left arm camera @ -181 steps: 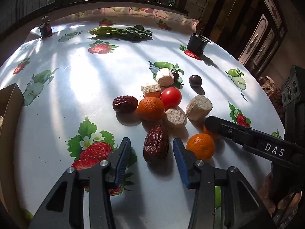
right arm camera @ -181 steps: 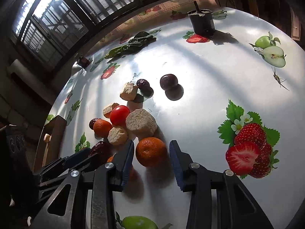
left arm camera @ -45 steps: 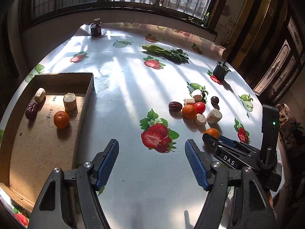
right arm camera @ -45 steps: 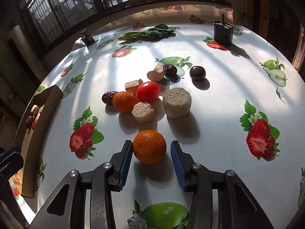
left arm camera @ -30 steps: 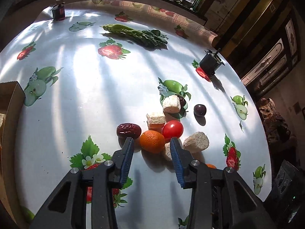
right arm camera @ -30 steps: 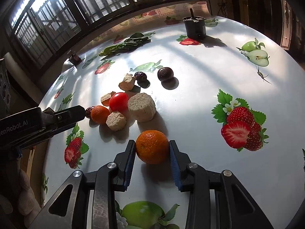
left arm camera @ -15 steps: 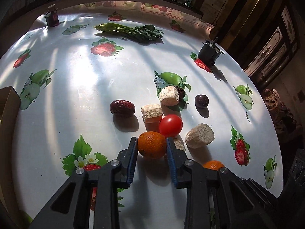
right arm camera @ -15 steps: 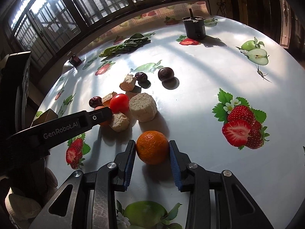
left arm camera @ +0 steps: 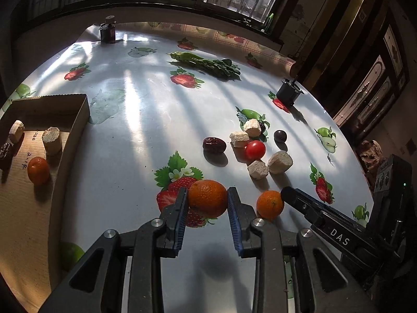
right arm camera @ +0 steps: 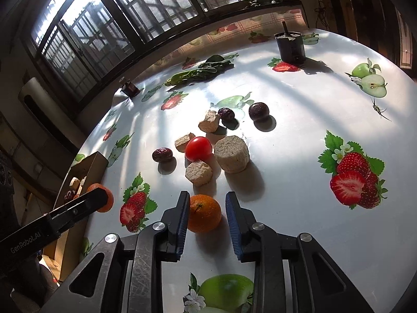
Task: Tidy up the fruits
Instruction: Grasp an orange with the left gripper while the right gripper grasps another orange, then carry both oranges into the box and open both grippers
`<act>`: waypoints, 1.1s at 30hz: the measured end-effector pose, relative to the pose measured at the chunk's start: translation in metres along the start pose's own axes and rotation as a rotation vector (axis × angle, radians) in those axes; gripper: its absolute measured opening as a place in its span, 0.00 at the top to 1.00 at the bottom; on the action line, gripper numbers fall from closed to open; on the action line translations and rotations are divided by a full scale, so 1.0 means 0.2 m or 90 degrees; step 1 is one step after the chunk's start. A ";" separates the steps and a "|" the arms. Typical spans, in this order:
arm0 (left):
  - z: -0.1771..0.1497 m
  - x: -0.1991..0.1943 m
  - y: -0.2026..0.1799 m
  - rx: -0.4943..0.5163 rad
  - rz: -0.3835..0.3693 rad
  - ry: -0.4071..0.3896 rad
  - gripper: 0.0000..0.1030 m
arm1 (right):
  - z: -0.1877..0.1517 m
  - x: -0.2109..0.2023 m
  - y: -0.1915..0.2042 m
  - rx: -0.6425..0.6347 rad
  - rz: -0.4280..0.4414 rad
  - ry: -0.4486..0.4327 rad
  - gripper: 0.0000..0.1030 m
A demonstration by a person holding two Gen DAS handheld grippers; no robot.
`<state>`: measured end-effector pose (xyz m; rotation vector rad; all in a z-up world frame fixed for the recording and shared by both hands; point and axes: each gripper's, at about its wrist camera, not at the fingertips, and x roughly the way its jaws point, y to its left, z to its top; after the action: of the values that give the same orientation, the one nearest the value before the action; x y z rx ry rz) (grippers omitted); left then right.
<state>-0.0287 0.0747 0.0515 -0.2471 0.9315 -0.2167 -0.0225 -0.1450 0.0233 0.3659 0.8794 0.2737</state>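
at left, cardboard box (left arm camera: 80, 109) holding orange, date, two cork-like chunks, left gripper (left arm camera: 207, 203) clamping tangerine (left arm camera: 207, 198), right gripper (right arm camera: 206, 212) closing loosely around another

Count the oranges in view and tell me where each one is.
3. One orange sits in the left gripper, one between the right gripper's fingers, one in the cardboard box. Others may be hidden.

A fruit-print table (left arm camera: 135, 120) carries a cardboard tray (left arm camera: 78, 120), tomato (left arm camera: 255, 149), greens (left arm camera: 208, 64).
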 end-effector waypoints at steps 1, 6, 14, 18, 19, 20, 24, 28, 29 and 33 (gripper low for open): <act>-0.01 0.00 0.03 -0.009 0.000 0.004 0.72 | 0.00 0.00 0.00 0.000 0.001 0.002 0.70; -0.09 0.00 0.15 -0.028 0.009 0.010 0.72 | -0.01 0.00 0.02 -0.008 0.019 0.001 0.68; -0.15 0.03 0.18 -0.016 0.022 0.029 0.72 | -0.05 0.06 0.20 -0.093 -0.015 0.026 0.51; -0.15 0.05 0.17 -0.009 0.019 0.036 0.72 | -0.10 0.10 0.31 -0.146 -0.042 0.050 0.51; -0.16 0.05 0.16 -0.006 0.020 0.034 0.72 | -0.11 0.12 0.33 -0.156 -0.046 0.057 0.51; -0.17 0.05 0.16 -0.001 0.024 0.030 0.72 | -0.13 0.13 0.34 -0.163 -0.047 0.062 0.53; -0.18 0.03 0.17 -0.008 0.023 0.022 0.72 | -0.17 0.13 0.38 -0.190 -0.074 0.059 0.64; -0.17 -0.10 0.20 -0.028 0.002 0.006 0.72 | -0.15 0.05 0.42 -0.192 -0.083 0.042 0.64; -0.16 -0.15 0.21 -0.033 -0.011 -0.001 0.72 | -0.14 0.02 0.44 -0.197 -0.084 0.036 0.64; -0.12 -0.40 0.33 -0.045 -0.044 -0.044 0.72 | -0.09 -0.12 0.59 -0.227 -0.057 0.016 0.64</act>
<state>-0.0893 0.1581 0.0794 -0.3512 0.8636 -0.2380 -0.0611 -0.0433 0.0786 -0.0084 0.8496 0.3463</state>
